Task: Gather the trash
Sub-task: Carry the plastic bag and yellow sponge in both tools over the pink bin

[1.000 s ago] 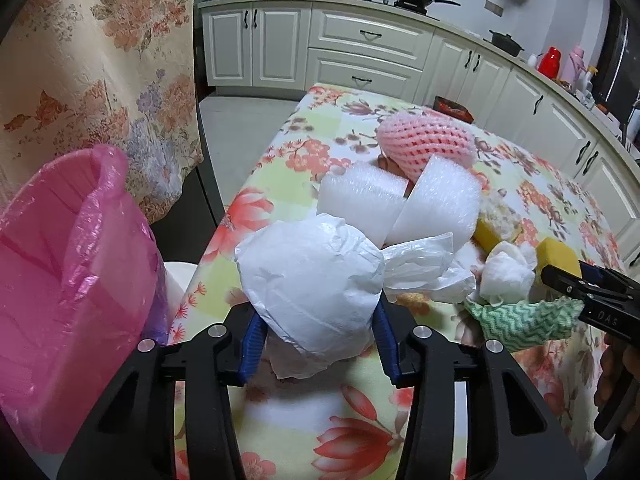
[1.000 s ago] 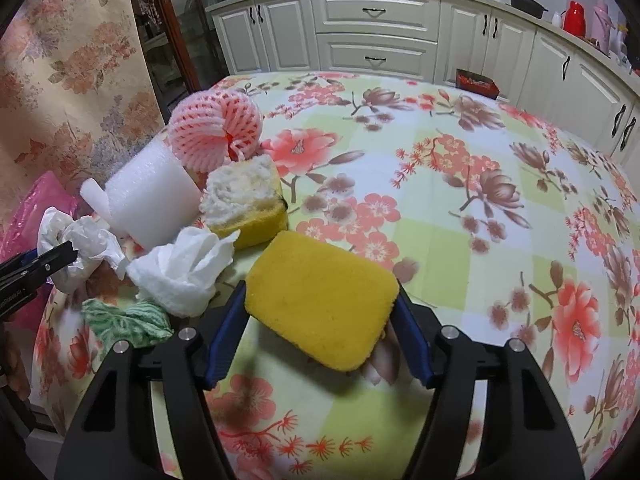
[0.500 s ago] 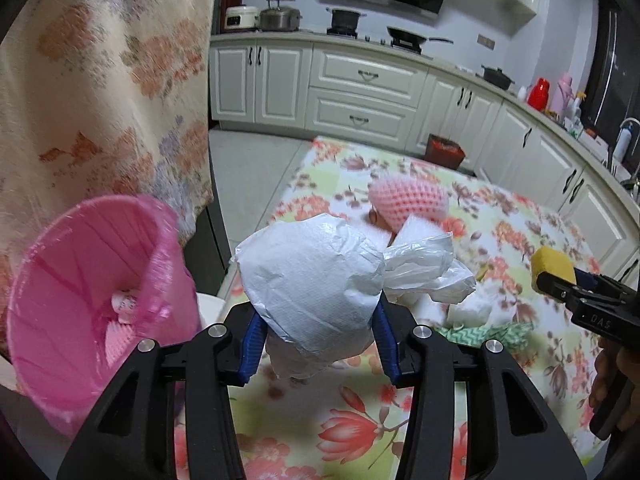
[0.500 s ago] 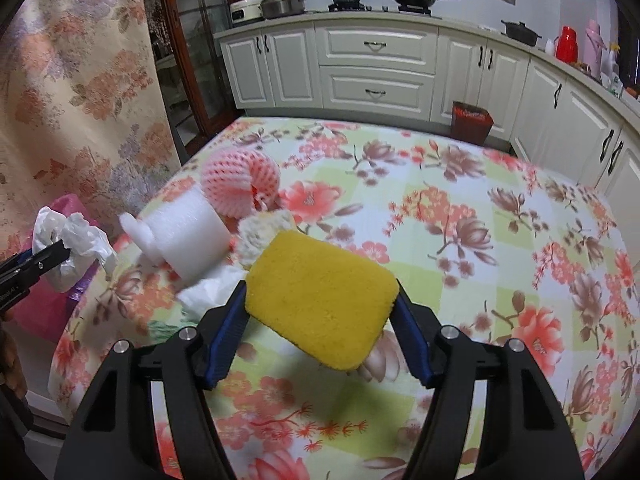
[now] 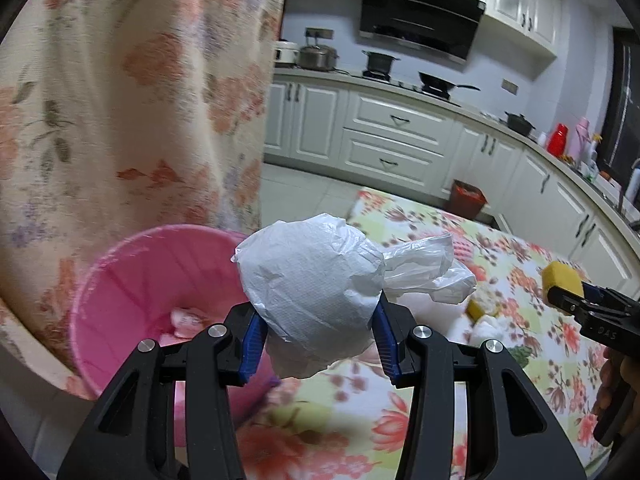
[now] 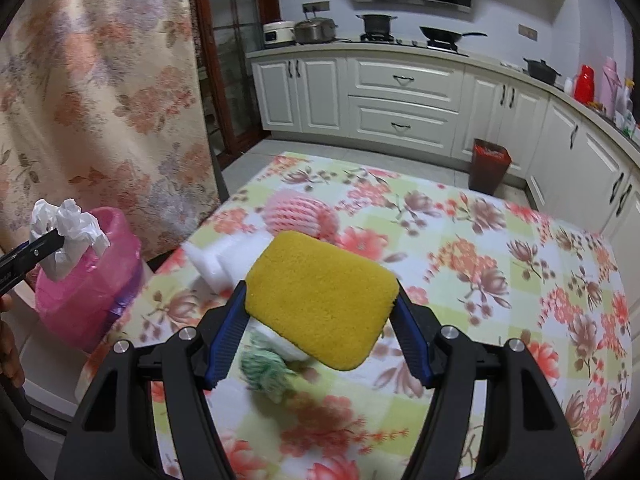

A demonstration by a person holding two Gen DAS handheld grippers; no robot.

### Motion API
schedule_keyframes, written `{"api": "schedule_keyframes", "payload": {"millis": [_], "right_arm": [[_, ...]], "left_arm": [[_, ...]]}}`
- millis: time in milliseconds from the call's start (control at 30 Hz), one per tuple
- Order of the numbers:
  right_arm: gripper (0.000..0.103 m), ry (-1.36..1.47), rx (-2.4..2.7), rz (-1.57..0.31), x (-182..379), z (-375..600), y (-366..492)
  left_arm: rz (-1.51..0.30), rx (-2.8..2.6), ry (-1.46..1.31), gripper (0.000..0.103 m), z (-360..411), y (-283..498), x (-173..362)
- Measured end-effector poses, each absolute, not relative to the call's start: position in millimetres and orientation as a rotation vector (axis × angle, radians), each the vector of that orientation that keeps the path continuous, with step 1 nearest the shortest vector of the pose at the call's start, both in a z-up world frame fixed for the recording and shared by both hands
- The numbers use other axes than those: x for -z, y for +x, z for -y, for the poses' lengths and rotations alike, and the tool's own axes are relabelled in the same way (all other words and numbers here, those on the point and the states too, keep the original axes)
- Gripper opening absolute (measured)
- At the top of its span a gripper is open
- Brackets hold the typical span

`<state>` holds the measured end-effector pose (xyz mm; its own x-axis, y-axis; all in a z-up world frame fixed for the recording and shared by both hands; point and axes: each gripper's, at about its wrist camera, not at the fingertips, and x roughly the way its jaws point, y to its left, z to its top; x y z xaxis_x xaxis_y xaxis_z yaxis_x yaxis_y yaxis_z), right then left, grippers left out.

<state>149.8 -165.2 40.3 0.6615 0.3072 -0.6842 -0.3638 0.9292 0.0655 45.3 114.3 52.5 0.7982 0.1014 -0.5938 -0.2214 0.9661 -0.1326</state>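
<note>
The left hand-held gripper clamps a crumpled white plastic bag beside the pink-lined bin (seemingly for dropping), while the right hand-held gripper grips a yellow rectangular sponge above the floral tabletop.

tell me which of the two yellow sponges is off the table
The clean rectangular yellow sponge, clamped in the right gripper above the floral tablecloth. The other yellow sponge, topped with white crumbly stuff, lies on the cloth.
</note>
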Motion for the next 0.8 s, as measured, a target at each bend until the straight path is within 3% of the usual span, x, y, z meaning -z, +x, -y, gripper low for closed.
{"api": "schedule_keyframes", "payload": {"millis": [800], "right_arm": [[0.066, -0.177, -0.636, -0.678, -82.0, 13.8, 133.4]], "left_arm": [[-0.532, -0.429, -0.236, 0.044, -215.4, -17.9, -69.3]]}}
